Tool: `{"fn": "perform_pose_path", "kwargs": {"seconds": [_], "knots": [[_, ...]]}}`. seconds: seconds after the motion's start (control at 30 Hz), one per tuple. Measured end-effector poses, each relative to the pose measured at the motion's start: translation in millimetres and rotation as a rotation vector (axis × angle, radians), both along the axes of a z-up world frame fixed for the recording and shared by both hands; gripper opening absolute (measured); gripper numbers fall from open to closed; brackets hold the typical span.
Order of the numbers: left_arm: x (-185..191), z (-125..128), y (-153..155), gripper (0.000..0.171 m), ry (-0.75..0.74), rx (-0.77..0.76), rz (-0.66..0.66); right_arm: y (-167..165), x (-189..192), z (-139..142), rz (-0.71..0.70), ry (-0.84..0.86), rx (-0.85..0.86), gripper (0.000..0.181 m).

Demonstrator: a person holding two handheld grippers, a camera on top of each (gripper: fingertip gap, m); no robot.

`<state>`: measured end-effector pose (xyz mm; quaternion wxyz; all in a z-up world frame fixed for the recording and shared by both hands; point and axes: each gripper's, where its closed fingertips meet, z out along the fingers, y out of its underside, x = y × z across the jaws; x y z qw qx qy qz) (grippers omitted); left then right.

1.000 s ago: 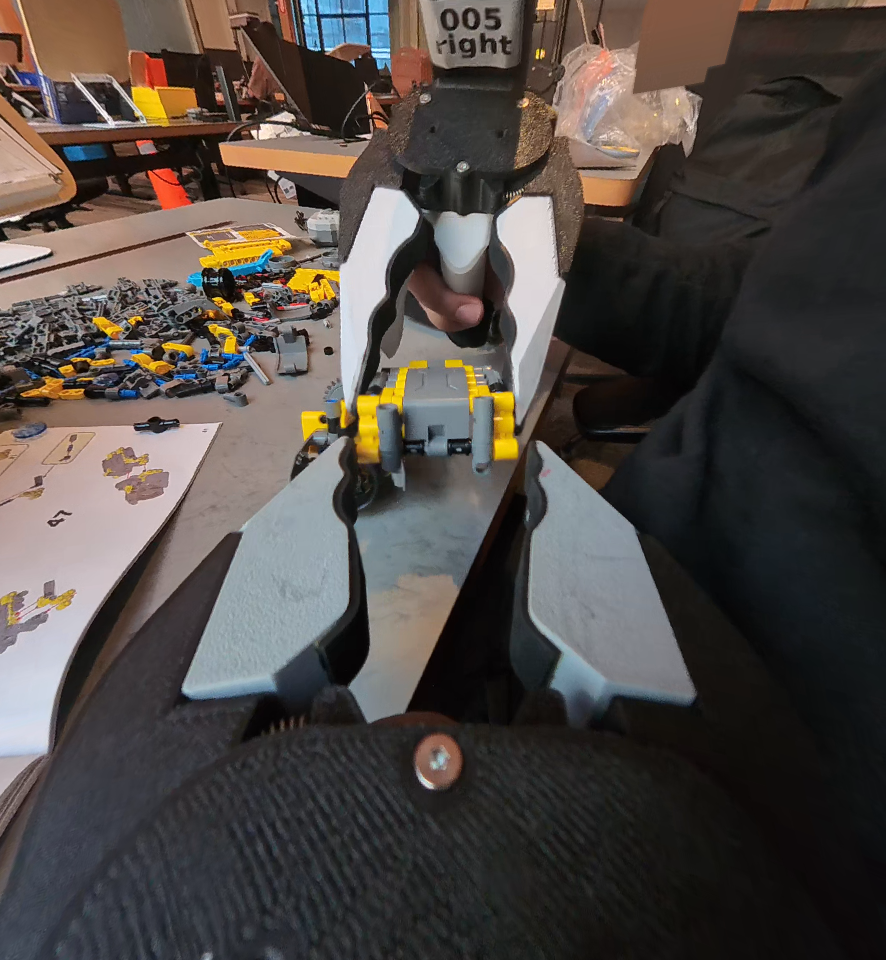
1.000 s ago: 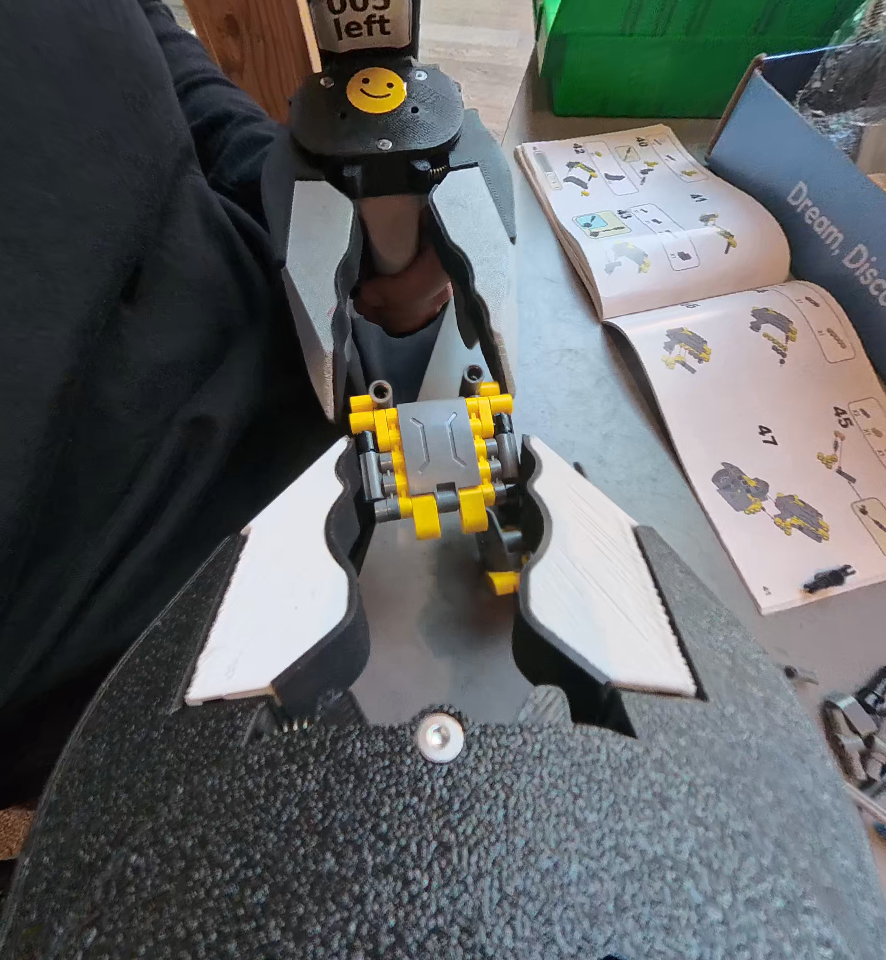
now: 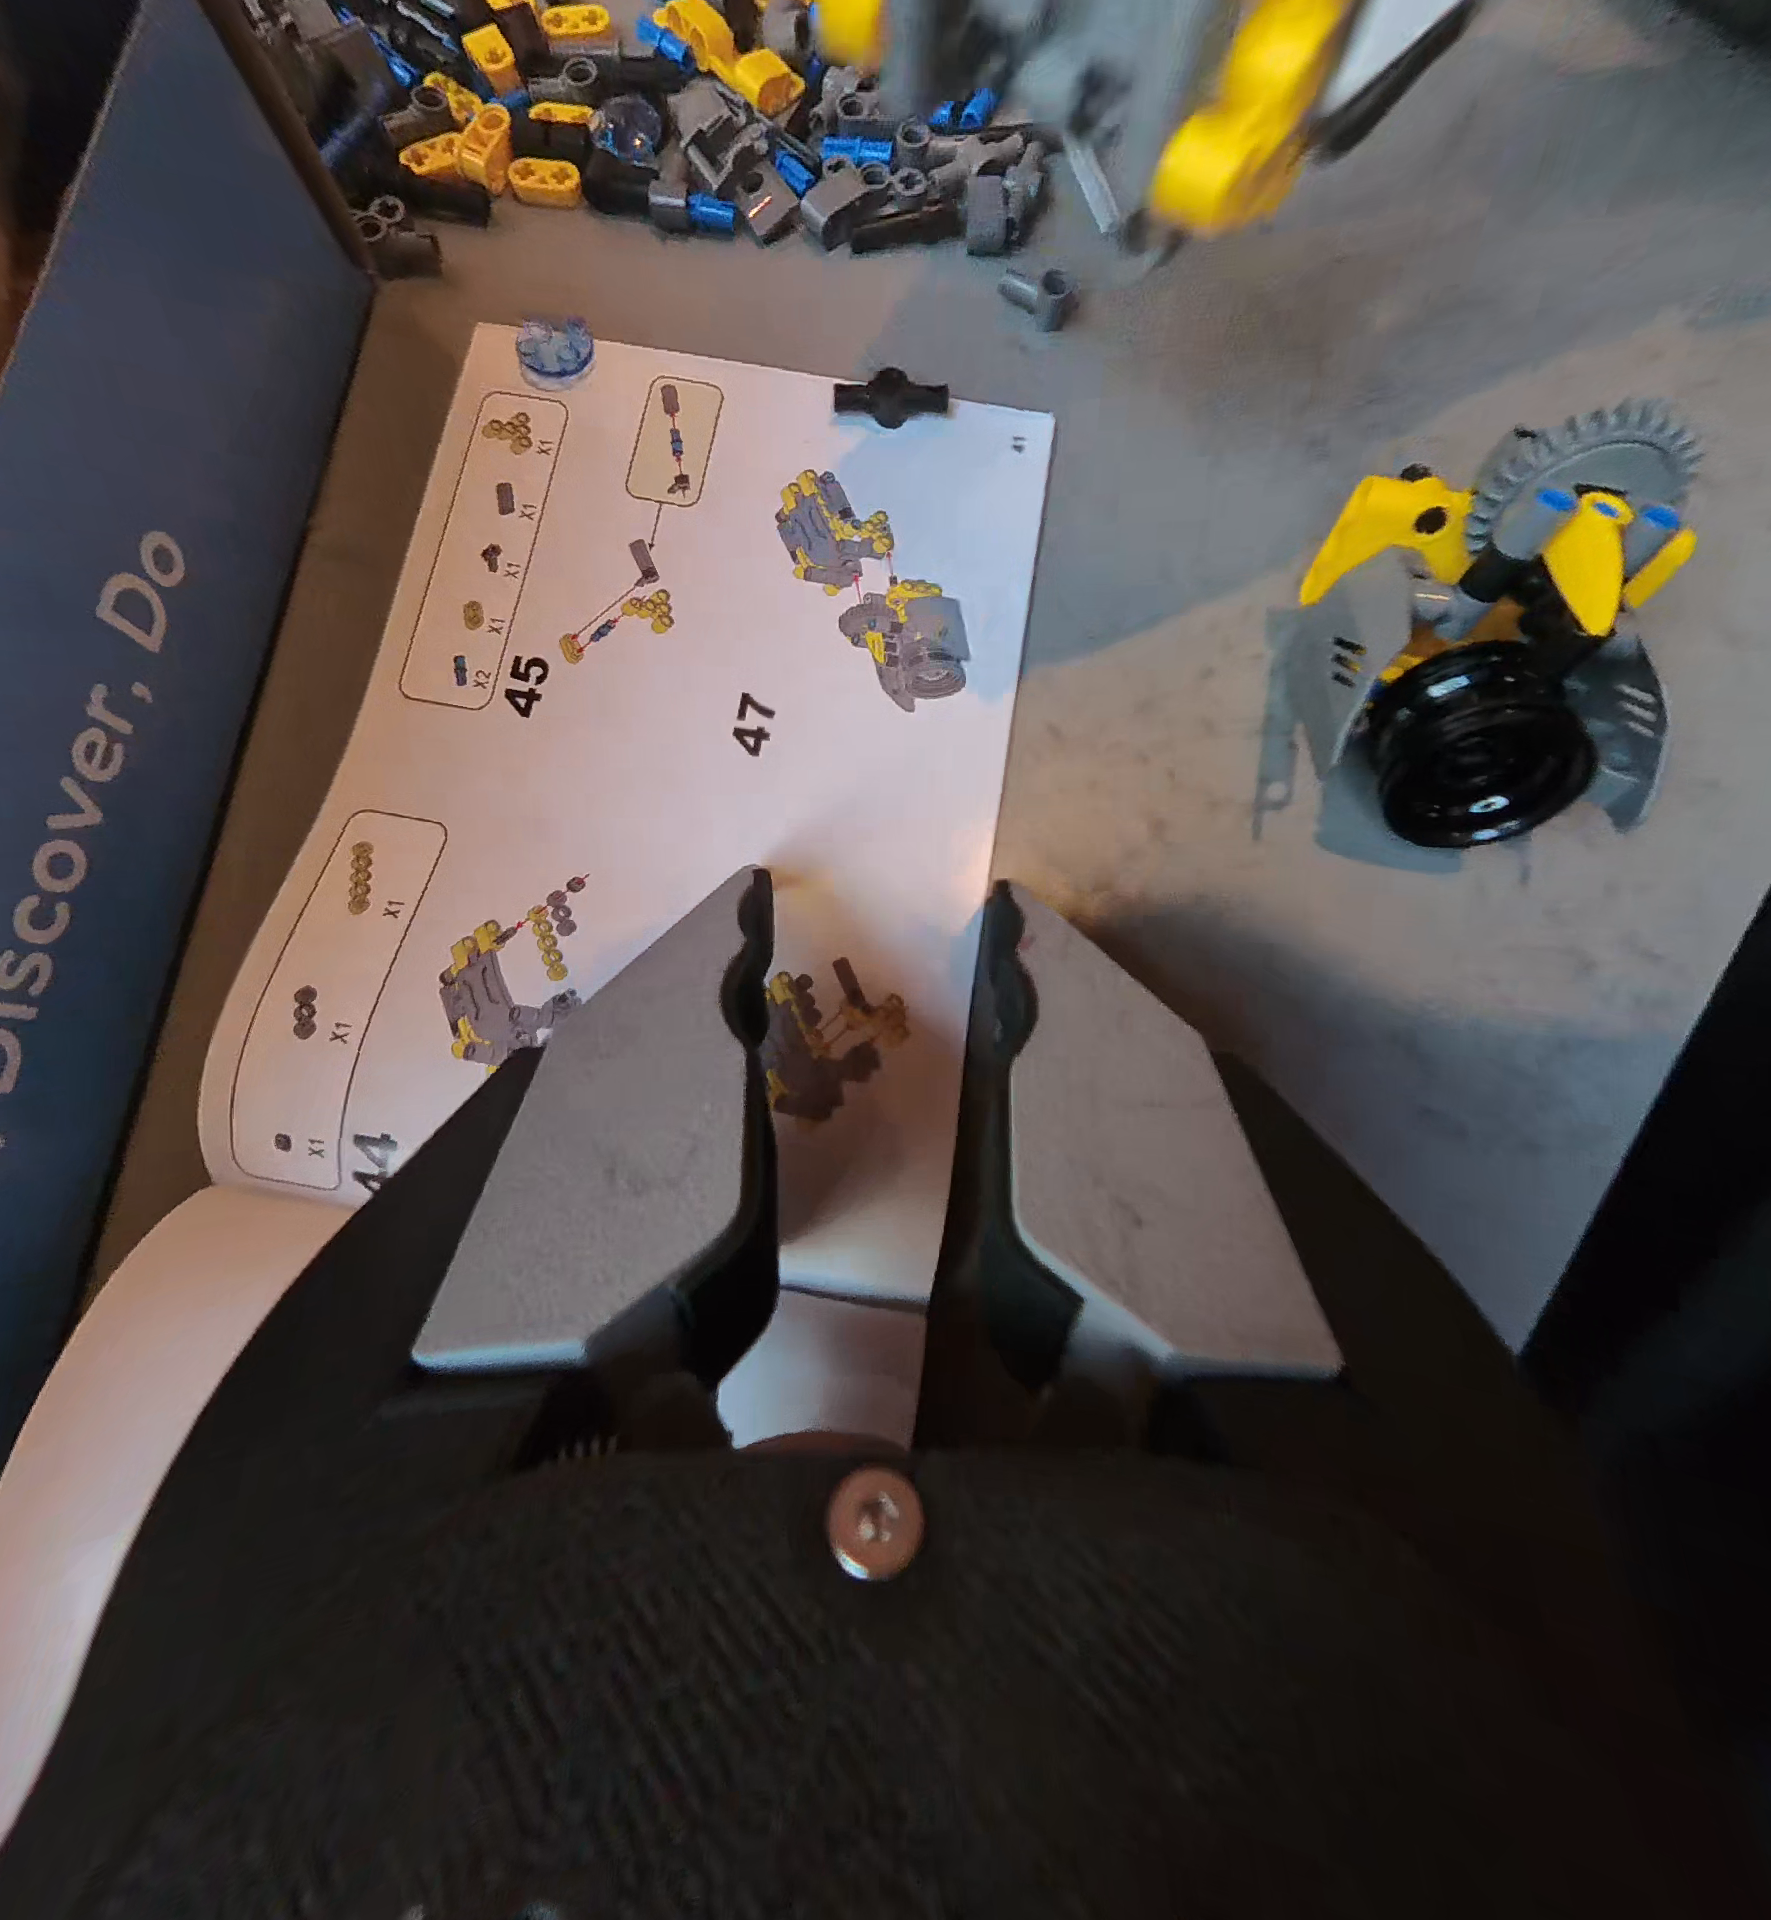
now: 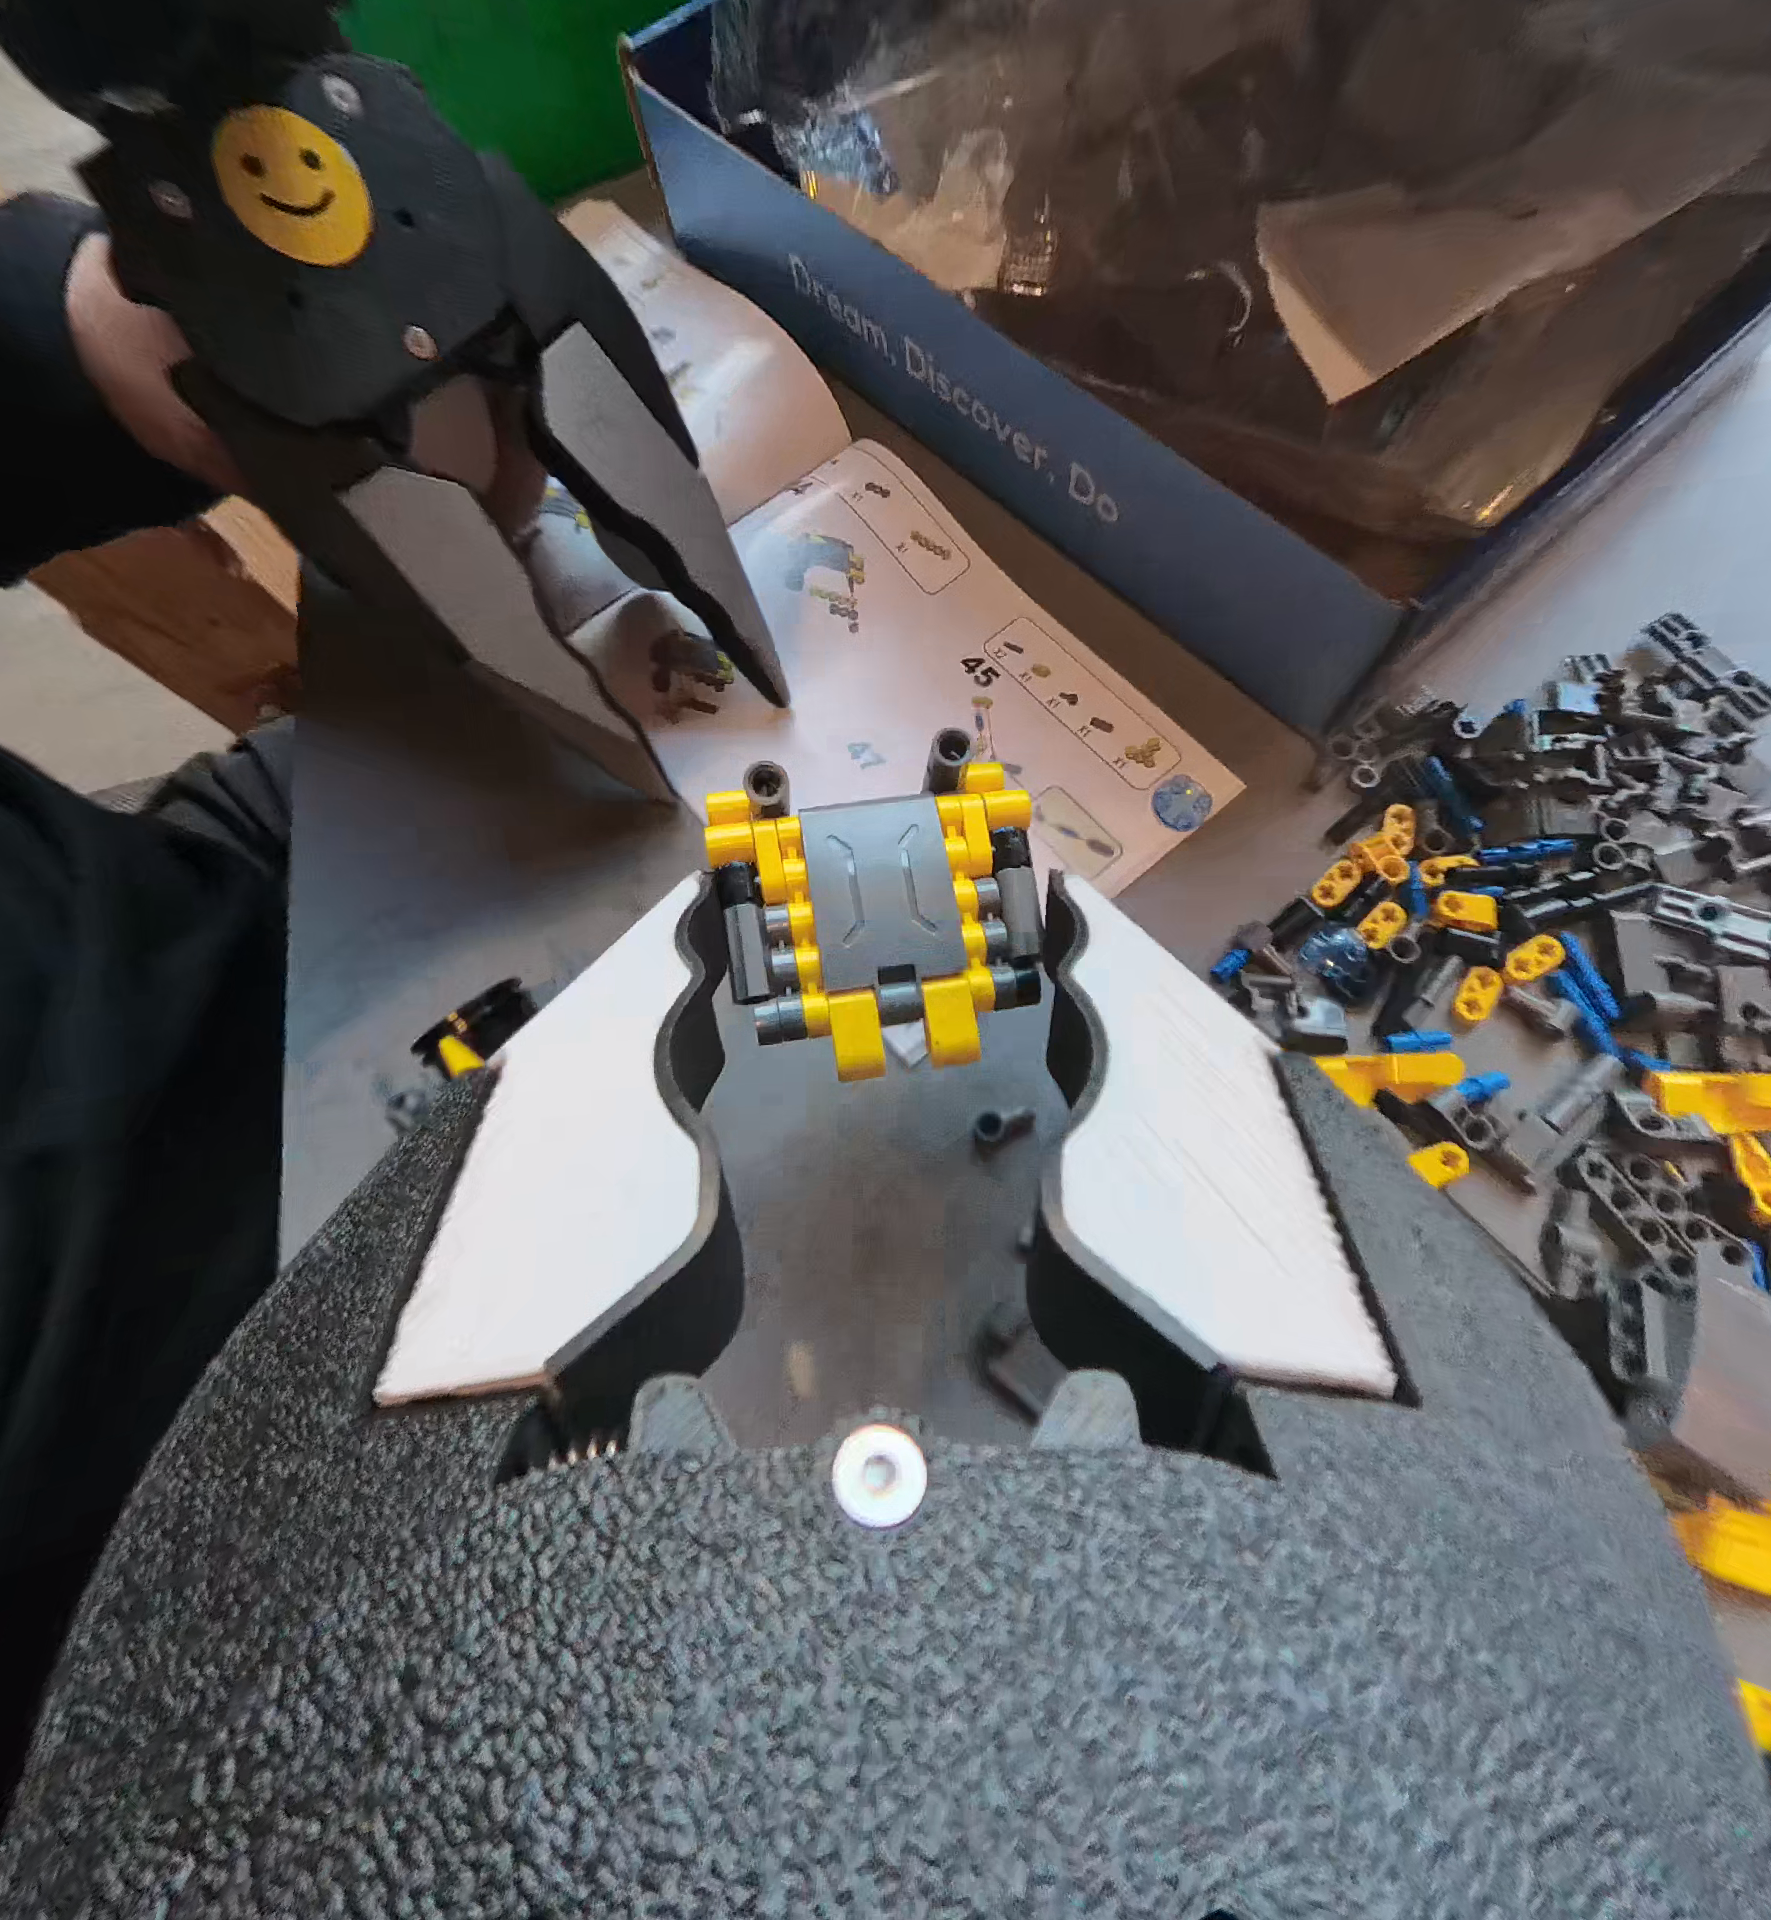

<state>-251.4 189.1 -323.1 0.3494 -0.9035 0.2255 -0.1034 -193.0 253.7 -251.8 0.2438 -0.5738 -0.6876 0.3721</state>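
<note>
While the right gripper (image 4: 876,935) clamped a yellow-and-grey brick assembly (image 4: 876,925), the bench looked like this:

Right gripper: clenched on the assembly, its fingertips pressing the two dark side pieces, the piece lifted above the grey table (image 4: 445,883).
Assembly heading: long axis ran along the fingers, two yellow lugs toward the camera, two dark tubes pointing away toward the booklet.
Left gripper (image 3: 876,904): released, jaws parted with nothing between them, tips poised over the open instruction booklet (image 3: 652,748).
Near the booklet: a black connector pin (image 3: 889,397) and a clear blue round stud (image 3: 554,351) lay on its far edge.
To the right: a second build (image 3: 1483,644) with a black wheel and grey gear sat on the table, well apart.
Beside the booklet: a dark blue box (image 4: 1068,499).
Farther off: a pile of loose pieces (image 4: 1587,935), grey, black, yellow and blue.
</note>
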Motion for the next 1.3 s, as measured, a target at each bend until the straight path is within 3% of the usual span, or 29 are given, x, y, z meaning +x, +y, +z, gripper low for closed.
{"fn": "perform_pose_path", "kwargs": {"seconds": [0.17, 0.33, 0.5, 0.7, 0.9, 1.07, 1.3], "knots": [[0, 0, -4, 0.036, -0.014, 0.057, -0.005, -11, -26, -34, 0.046, -0.130, 0.038, 0.060], [-1, 0, -8, 0.034, -0.020, 0.062, -0.015, 15, -7, -63, -0.023, -0.259, 0.163, 0.060], [-1, 1, -8, 0.033, -0.049, 0.054, -0.016, 55, 12, -46, -0.160, -0.275, 0.312, 0.060], [-1, 1, -8, 0.034, -0.064, 0.051, -0.016, 42, -30, -23, -0.155, -0.183, 0.185, 0.060], [-1, 1, -8, 0.034, -0.050, 0.056, -0.017, 35, -72, -47, -0.097, -0.208, 0.112, 0.060], [-1, 1, -8, 0.033, -0.053, 0.057, -0.015, 73, -47, -66, -0.222, -0.304, 0.238, 0.060], [-2, 2, -7, 0.030, -0.090, 0.049, -0.006, 72, -38, -22, -0.272, -0.127, 0.160, 0.060]]}}
